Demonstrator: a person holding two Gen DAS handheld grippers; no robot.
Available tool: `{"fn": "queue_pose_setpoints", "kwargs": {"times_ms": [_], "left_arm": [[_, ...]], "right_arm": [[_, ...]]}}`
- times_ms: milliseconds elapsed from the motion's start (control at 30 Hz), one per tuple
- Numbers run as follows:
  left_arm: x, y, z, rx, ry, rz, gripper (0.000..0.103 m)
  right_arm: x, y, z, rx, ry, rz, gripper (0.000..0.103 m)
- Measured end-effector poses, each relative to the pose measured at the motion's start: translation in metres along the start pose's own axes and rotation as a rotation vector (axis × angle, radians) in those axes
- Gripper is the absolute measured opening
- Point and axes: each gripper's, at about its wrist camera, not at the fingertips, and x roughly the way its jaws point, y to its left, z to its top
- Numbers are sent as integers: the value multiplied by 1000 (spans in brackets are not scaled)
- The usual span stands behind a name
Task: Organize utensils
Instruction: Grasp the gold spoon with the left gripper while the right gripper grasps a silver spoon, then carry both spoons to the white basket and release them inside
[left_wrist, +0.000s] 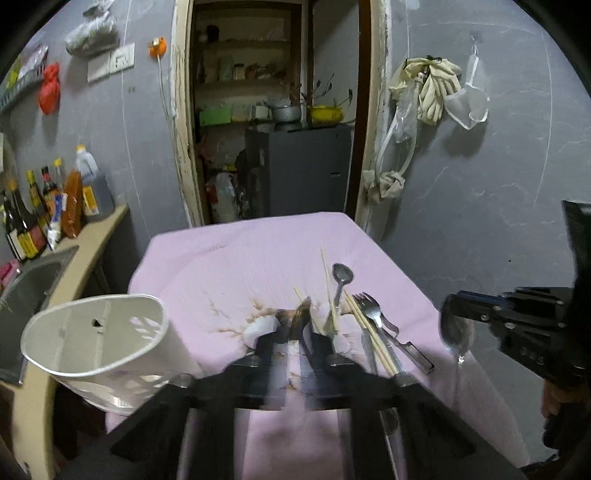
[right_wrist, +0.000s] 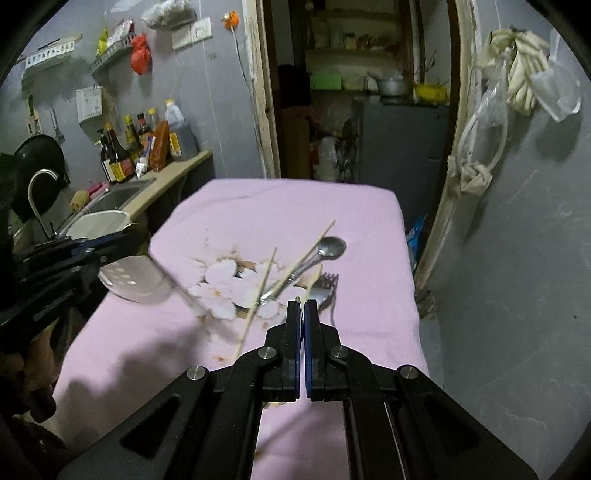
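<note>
— How is the held spoon seen?
— It is metal and blurred, pinched by the right gripper, bowl up, its long axis hanging nearly straight down beside the pink cloth.
— And the left gripper?
— It is pressed together; whether something thin is held cannot be told, because of blur.
— The others?
— A spoon, fork and chopsticks are laid on the cloth, pointed away; a white holder is partly cut off.

dim, motion blur, fisheye edge distortion
</note>
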Motion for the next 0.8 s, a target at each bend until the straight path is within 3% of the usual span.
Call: {"fn": "queue_pose_setpoints", "kwargs": {"times_ms": [333,600,800], "left_arm": [[-32,24,1,2,-24,-40,3],[-80,79,9,-69,-55,-12,3],[-128,141,23,-126,-125,79,3]], "right_arm": [[-41,44,15,-8,-101,-17,2],[-67,102,57,-30,-306,-52,2],[-77,154,98,-65,-481,-65,2]]}}
